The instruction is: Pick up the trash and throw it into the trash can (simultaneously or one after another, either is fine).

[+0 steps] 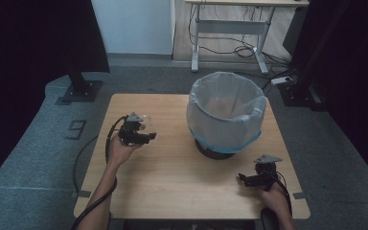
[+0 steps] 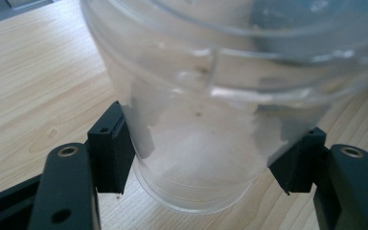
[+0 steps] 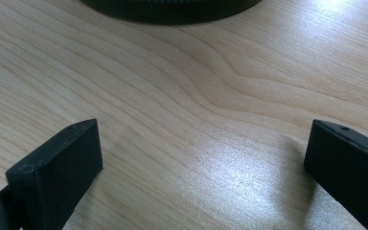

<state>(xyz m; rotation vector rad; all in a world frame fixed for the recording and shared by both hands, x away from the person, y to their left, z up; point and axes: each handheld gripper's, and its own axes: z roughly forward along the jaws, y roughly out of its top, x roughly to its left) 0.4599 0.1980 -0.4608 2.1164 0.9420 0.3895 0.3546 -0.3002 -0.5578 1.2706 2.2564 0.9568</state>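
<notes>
A clear plastic cup sits between the jaws of my left gripper, whose black pads press on its lower wall from both sides. In the high view the left gripper is over the left part of the wooden table, with the cup faintly visible at its tip. My right gripper rests low near the front right of the table. Its jaws stand wide open over bare wood with nothing between them.
A round bin lined with a white bag stands at the back right of the table on a dark base, just beyond the right gripper. Grey carpet surrounds the table, and a desk frame stands behind it.
</notes>
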